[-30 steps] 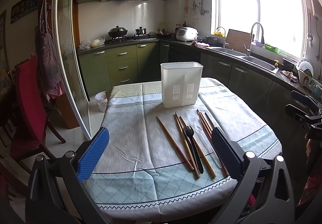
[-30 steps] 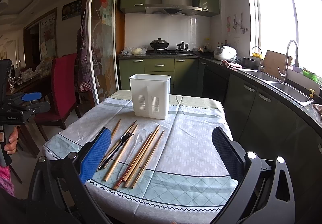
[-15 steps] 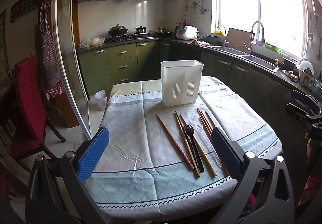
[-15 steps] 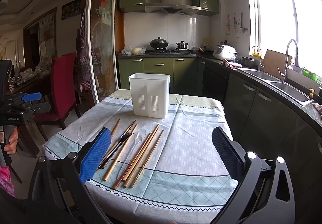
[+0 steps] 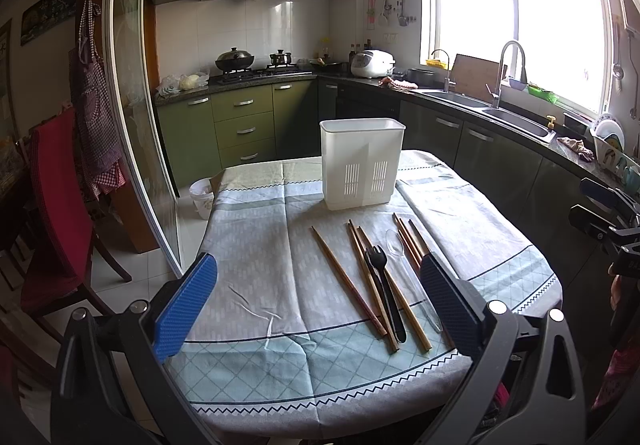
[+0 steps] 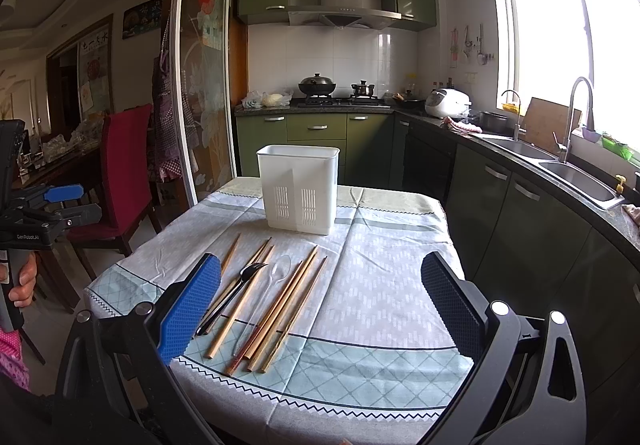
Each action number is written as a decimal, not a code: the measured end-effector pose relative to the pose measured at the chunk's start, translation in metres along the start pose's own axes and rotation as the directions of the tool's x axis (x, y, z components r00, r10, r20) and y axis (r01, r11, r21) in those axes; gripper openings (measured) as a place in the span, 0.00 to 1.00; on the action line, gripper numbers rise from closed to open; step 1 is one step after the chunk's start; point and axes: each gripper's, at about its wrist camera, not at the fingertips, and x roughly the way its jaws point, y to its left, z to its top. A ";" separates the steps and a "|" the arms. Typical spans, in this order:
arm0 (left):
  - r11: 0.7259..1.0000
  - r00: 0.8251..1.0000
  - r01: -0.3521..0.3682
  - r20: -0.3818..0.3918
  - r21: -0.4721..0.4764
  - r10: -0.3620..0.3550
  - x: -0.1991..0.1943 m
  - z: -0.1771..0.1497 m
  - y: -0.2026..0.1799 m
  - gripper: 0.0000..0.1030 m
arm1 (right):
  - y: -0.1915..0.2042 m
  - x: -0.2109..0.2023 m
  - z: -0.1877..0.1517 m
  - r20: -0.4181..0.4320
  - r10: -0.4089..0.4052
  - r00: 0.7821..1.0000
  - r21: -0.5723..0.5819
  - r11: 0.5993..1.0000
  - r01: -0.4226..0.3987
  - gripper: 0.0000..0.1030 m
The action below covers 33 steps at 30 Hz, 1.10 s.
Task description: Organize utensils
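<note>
A white slotted utensil holder (image 5: 362, 164) (image 6: 298, 188) stands upright at the far side of the table. In front of it lie several wooden chopsticks (image 5: 346, 278) (image 6: 280, 305), a black plastic fork (image 5: 383, 285) (image 6: 234, 295) and a clear plastic spoon (image 5: 397, 245) (image 6: 276, 277). My left gripper (image 5: 318, 301) is open above the table's near edge, with the utensils by its right finger. My right gripper (image 6: 322, 303) is open too, with nothing in it, and the utensils lie by its left finger.
The table (image 5: 256, 257) wears a pale green patterned cloth. A red chair (image 5: 52, 205) and a glass sliding door (image 5: 132, 117) stand at the left. Green cabinets, a stove and a sink (image 5: 512, 117) run along the back and right. A small bin (image 5: 202, 195) sits on the floor.
</note>
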 end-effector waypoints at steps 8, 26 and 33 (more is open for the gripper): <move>1.000 1.000 -0.001 -0.002 0.000 0.001 0.001 0.000 0.000 0.94 | 0.000 0.001 0.000 -0.002 0.002 1.000 0.001 1.000 -0.002 0.96; 1.000 0.989 0.023 -0.145 -0.016 -0.026 0.052 0.014 -0.006 0.94 | -0.033 0.044 -0.004 -0.194 -0.022 0.981 0.105 0.994 0.043 0.96; 0.999 0.936 0.026 -0.352 -0.020 -0.031 0.116 0.026 -0.020 0.94 | -0.053 0.091 -0.003 -0.315 -0.031 0.949 0.079 0.995 0.059 0.96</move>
